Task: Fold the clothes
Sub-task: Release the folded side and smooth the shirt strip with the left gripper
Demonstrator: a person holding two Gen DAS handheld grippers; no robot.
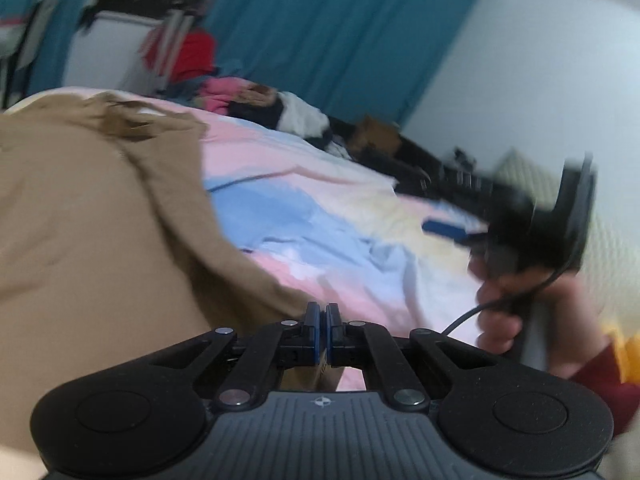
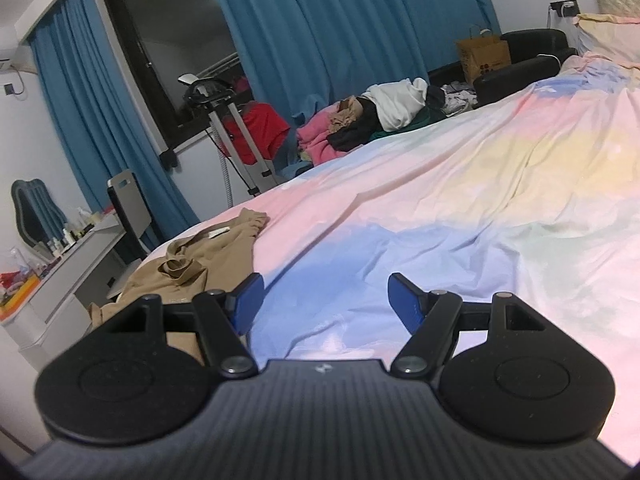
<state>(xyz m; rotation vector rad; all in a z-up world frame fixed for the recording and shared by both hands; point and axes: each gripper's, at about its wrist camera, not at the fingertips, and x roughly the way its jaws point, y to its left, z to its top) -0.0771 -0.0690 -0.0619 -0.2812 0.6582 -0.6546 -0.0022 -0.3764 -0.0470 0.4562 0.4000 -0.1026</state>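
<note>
No writing is legible anywhere. Your left gripper (image 1: pixel 322 314) has its blue pads pinched on the edge of the soft tan garment (image 1: pixel 92 216), which drapes over the wrinkled pastel bedsheet (image 2: pixel 440 200). Your right gripper (image 2: pixel 326 300) hangs spread over that sheet, beside the garment.

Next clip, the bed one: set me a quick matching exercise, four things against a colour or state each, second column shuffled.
Things:
1. left gripper
2. right gripper
3. curtains
4. garment

States or colours:
A. teal blue
B. jaws wide open, nothing between
C. tan
D. jaws shut on cloth

Pairs: 1-D, 2-B, 3-A, 4-C
</note>
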